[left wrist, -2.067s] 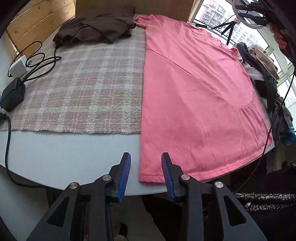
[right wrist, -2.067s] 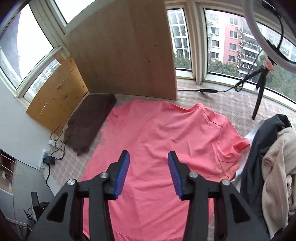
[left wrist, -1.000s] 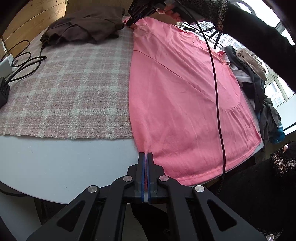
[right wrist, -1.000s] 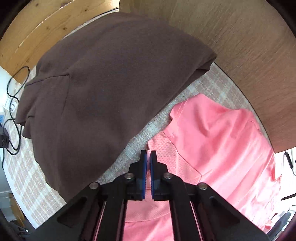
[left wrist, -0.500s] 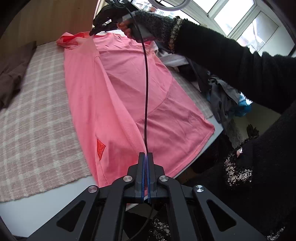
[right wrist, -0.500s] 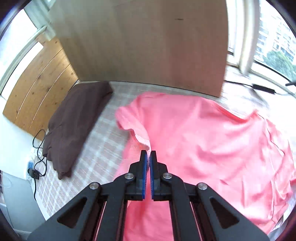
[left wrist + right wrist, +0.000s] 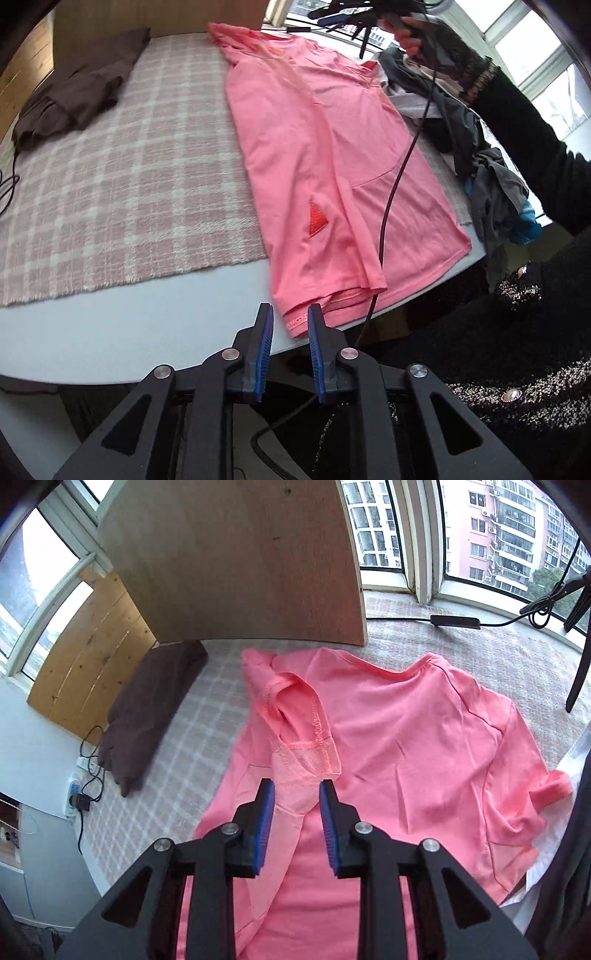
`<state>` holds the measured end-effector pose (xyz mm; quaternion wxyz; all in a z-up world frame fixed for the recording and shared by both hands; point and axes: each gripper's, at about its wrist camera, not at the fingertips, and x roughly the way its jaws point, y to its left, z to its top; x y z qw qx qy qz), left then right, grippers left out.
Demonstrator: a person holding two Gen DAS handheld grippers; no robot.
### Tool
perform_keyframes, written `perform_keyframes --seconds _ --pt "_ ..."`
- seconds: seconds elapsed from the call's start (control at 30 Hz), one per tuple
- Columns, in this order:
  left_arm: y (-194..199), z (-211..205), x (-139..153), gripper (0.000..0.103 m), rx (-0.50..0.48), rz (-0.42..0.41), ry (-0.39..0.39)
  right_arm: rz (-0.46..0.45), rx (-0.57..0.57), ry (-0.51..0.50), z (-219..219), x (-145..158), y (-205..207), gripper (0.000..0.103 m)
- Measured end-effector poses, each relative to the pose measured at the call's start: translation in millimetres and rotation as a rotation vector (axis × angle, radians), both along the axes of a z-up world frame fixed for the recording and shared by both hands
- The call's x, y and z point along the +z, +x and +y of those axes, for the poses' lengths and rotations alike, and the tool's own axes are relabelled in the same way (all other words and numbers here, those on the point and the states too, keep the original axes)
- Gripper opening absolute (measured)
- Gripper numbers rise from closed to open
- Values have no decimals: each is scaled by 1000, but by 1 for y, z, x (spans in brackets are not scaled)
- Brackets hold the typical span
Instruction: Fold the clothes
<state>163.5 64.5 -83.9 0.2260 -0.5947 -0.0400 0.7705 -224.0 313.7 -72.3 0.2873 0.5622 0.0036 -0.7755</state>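
Window-lit bench (image 7: pixel 110 332): my left tool (image 7: pixel 290 317) and right tool (image 7: pixel 296 794) hang parted over the half-folded pink shirt (image 7: pixel 332 147).

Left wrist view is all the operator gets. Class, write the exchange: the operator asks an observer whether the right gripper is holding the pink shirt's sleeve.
Observer: No. The right gripper is open over the pink shirt, gripping nothing.
Operator: How does that sleeve lie?
Observer: The sleeve is folded inward onto the shirt's body, inner seam and mesh panel facing up.
Operator: And the other sleeve?
Observer: The other sleeve lies crumpled at the shirt's edge, not folded in.
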Motion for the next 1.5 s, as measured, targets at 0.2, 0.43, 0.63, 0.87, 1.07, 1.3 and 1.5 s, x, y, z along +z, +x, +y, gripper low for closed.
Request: perform_keyframes --seconds 0.2,0.43,0.63,0.87,1.07,1.3,1.5 --pt "-6 20 -33 22 -27 -30 -29 -49 127 3 -6 7 57 26" --pt "-1 25 -39 27 -60 0 -97 -149 271 -11 -14 4 137 31" --pt "-3 21 -39 28 -104 26 -123 -358 241 -60 -27 -57 228 32" --pt "3 7 -25 28 -117 47 -107 -468 213 -69 -40 -87 270 32" --pt "-4 14 -38 28 -161 33 -112 -414 281 -55 -44 -84 279 18" --pt "1 34 -39 1 -210 48 -107 -445 230 -109 -17 -89 272 4" --pt "13 37 -8 1 -222 120 -156 -472 227 -200 0 -77 271 3"
